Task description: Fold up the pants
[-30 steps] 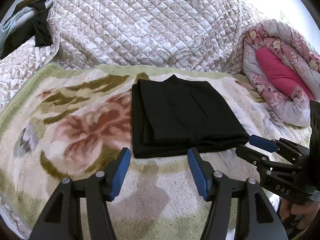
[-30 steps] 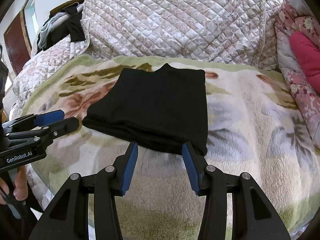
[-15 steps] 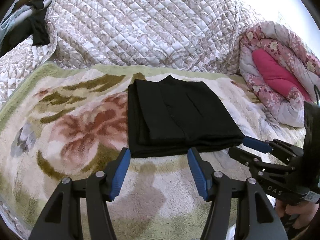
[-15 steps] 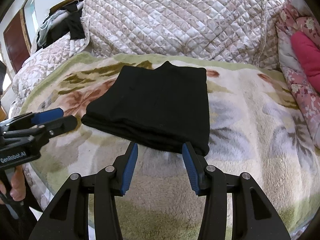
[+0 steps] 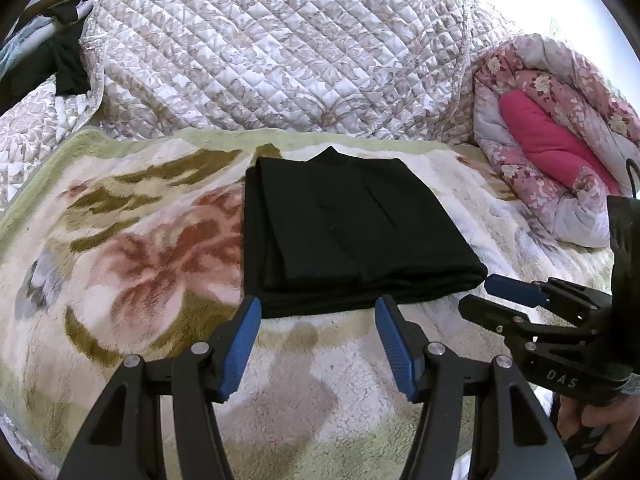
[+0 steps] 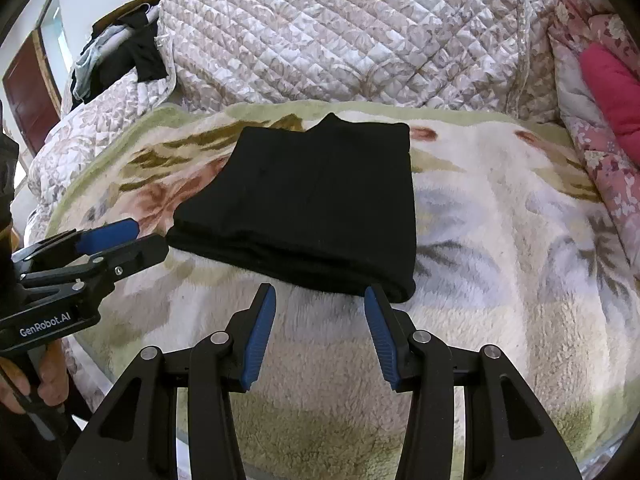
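The black pants (image 5: 344,232) lie folded into a flat rectangular stack on the floral fleece blanket (image 5: 132,264); they also show in the right wrist view (image 6: 312,208). My left gripper (image 5: 318,312) is open and empty, just short of the stack's near edge; it also shows at the left of the right wrist view (image 6: 136,240). My right gripper (image 6: 320,300) is open and empty at the near right corner of the stack; it also shows in the left wrist view (image 5: 484,292).
A quilted cover (image 5: 280,52) rises behind the blanket. A rolled pink floral duvet (image 5: 552,148) lies at the right. Dark clothes (image 6: 120,56) hang at the far left by a brown door (image 6: 32,92).
Both grippers have drawn back slightly and risen a little from the folded pants. The pants have not moved.
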A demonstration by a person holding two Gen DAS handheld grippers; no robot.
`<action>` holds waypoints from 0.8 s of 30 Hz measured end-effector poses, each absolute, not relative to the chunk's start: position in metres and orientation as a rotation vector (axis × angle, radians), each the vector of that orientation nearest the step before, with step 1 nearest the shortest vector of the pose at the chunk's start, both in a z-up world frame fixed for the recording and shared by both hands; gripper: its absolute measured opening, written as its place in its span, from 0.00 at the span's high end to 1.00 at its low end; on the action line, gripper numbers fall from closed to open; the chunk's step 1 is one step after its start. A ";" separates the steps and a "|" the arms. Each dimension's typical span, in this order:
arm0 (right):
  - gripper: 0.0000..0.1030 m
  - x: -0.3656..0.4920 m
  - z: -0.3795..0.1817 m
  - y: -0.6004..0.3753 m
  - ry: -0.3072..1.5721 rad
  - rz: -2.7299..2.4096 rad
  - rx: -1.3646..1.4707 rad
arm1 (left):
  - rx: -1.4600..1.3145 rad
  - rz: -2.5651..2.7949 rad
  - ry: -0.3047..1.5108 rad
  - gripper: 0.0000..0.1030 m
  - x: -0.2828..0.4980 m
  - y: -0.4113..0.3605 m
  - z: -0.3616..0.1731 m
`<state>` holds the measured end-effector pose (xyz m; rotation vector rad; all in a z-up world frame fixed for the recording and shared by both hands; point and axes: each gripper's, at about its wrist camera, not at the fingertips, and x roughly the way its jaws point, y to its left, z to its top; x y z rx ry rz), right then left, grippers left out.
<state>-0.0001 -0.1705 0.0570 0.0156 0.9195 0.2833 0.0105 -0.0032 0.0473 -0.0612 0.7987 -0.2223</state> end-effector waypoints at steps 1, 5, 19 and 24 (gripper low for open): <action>0.55 0.000 0.056 -0.170 0.922 0.284 0.015 | -0.061 -0.223 0.800 0.40 0.011 -0.003 0.047; 0.54 0.000 0.057 -0.169 0.923 0.288 0.013 | -0.060 -0.224 0.805 0.40 0.011 -0.005 0.046; 0.54 0.001 0.055 -0.167 0.915 0.277 -0.001 | -0.037 -0.227 0.794 0.40 0.006 -0.009 0.049; 0.54 0.001 0.053 -0.166 0.918 0.271 -0.010 | -0.033 -0.234 0.799 0.40 0.005 -0.007 0.050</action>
